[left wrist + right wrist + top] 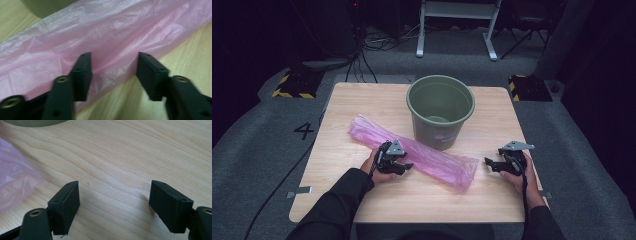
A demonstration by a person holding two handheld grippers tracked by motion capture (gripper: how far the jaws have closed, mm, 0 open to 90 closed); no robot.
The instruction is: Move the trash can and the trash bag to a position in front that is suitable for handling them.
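Pink plastic bag (412, 152), folded flat into a long strip, is laid slantwise across the worktop (362, 200), from far left to near right, just in front of the green bucket (441, 107). It is probably placed this way so that both ends can be reached, one by each hand, with the bucket close behind for lining.

The left gripper (399, 162) is held at the near edge of the bag, about midway along its length. In the left gripper view the bag (105, 37) is seen spread across the frame, and its near edge passes between the two black fingers (82, 75). The left finger lies over the film, while the right one stands over bare wood just beside the edge. The fingers are partly apart, and no pressing of the pads on the film can be made out, so the bag is judged not yet gripped. The low, level pose suggests that a pinch on the edge of the film is intended.

The right gripper (492, 162) is held near the right end of the bag but apart from it, its fingers wide open with nothing between them. In the right gripper view the bag's end (15, 185) is seen off to the left of the fingers (66, 202), and bare worktop (125, 157) lies between them. It appears to be kept waiting there.
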